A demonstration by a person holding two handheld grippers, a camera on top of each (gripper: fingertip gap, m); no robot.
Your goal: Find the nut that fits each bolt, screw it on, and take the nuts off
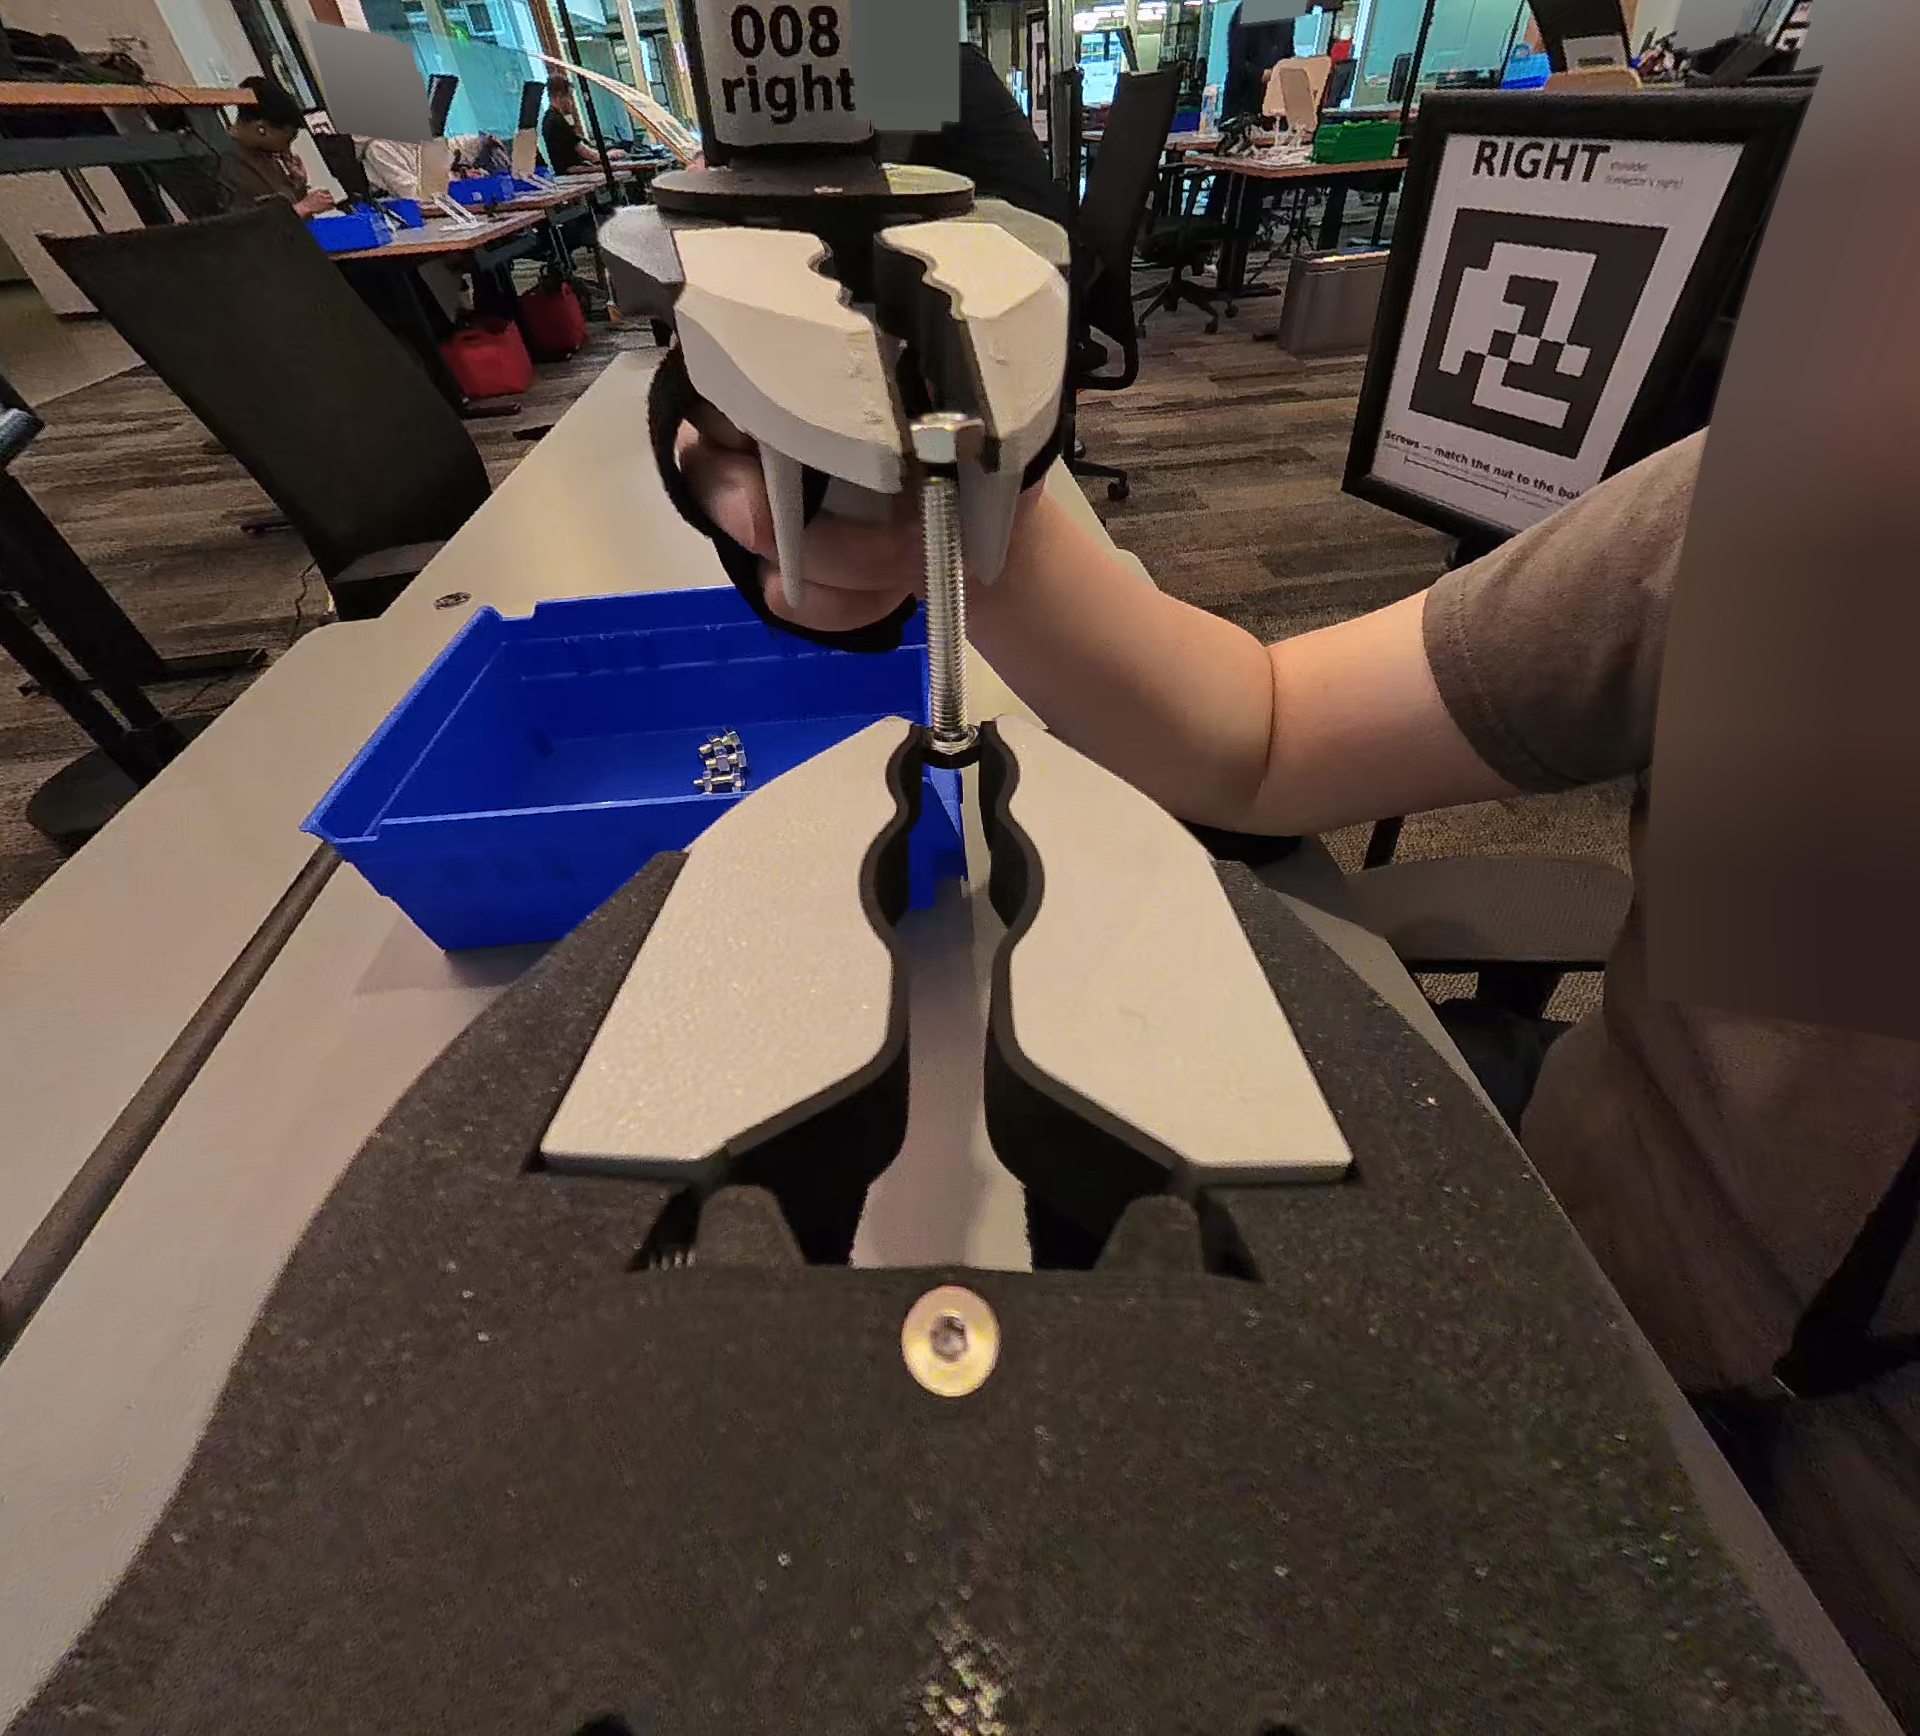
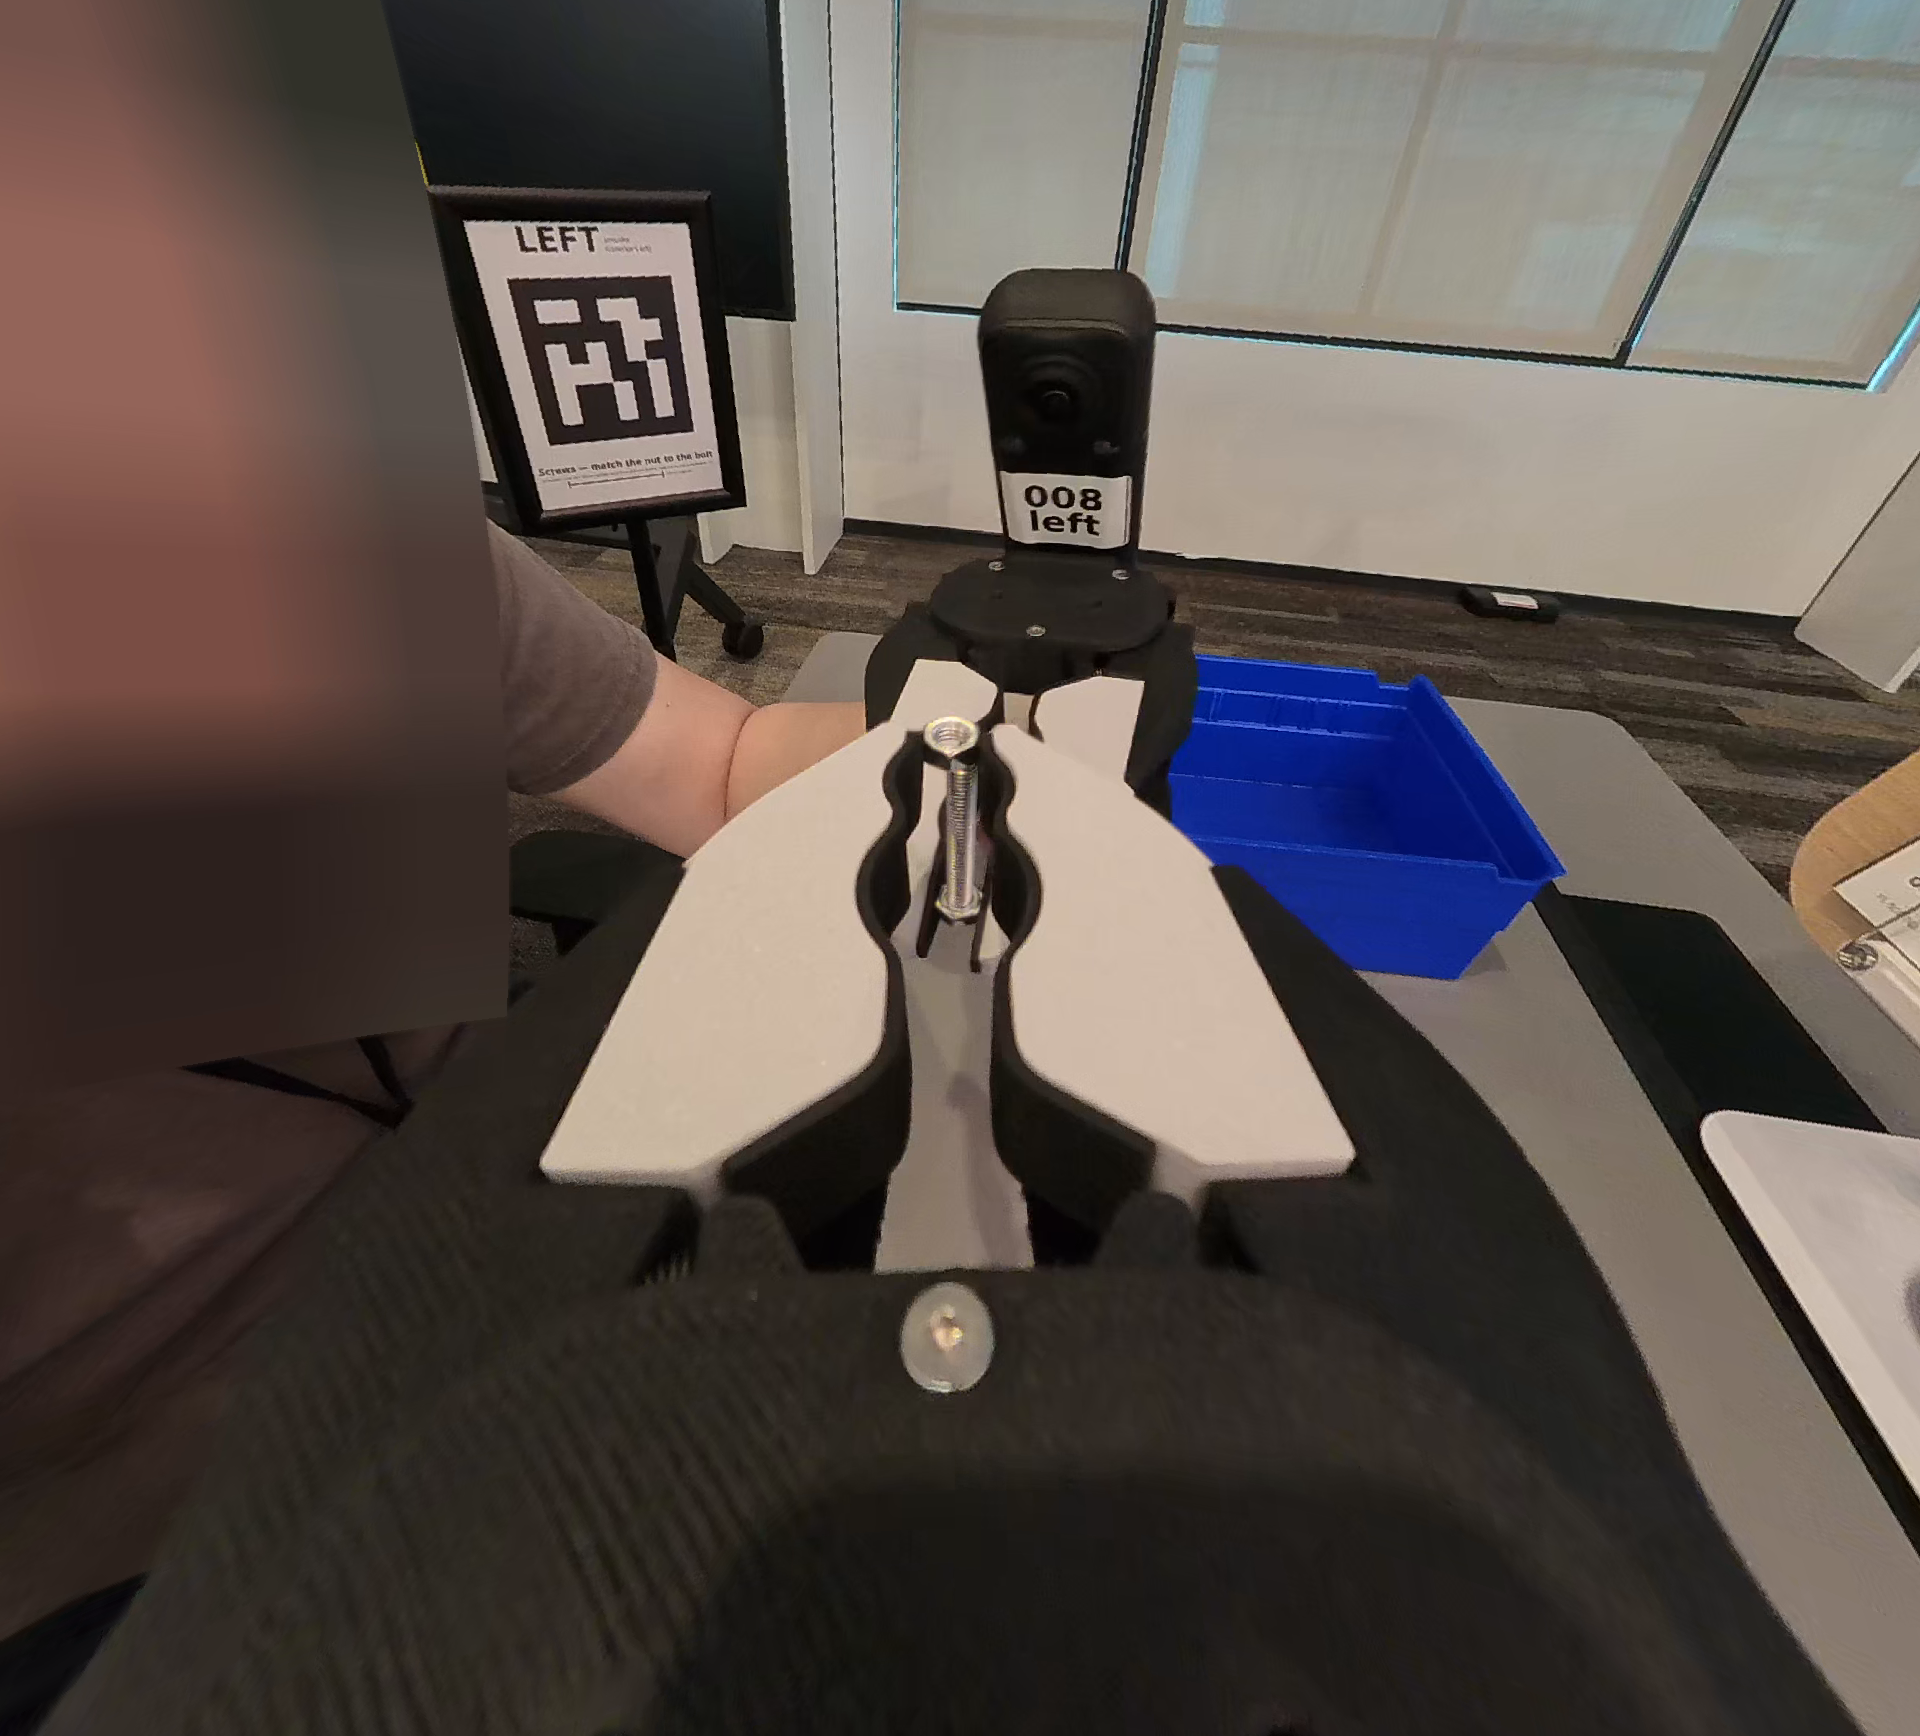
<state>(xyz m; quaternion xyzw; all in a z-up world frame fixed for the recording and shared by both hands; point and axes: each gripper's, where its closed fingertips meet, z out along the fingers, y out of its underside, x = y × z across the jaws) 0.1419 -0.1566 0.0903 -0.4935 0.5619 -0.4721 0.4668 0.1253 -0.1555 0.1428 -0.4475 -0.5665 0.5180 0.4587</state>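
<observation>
Left tongs (image 1: 948, 737): pressed together on the lower end of a long threaded bolt (image 1: 945, 595). The tips meet around it, and the wavy inner edges stand slightly apart behind them.
Right tongs (image 2: 951, 734): pinching a hex nut (image 2: 951, 736) between the tips, with its threaded hole facing the right wrist camera.
Facing: the two tongs point tip to tip. In the left wrist view the right one sits higher and farther off.
Bolt: spans the gap between the tongs and is held in the air above the table. Its shaft is bare along the visible stretch, with the nut at the very end.
Other end: in the right wrist view a hex shape shows where the left tongs grip. Whether it is the bolt's head cannot be made out.
Hand (image 1: 821, 543): wrapped in a black strap behind the right tongs, with a bare forearm (image 1: 1143, 678) running off to the side.
Blue bin (image 1: 499, 886): on the grey table (image 1: 156, 959), just beside and below the held bolt.
Loose nuts (image 1: 722, 761): a small heap on the bin floor.
Framed marker sign (image 1: 1538, 315): stands on the floor past the forearm.
Second framed sign (image 2: 603, 356): stands near the windows in the right wrist view.
Black chair (image 1: 291, 377): across the table from the bin.
</observation>
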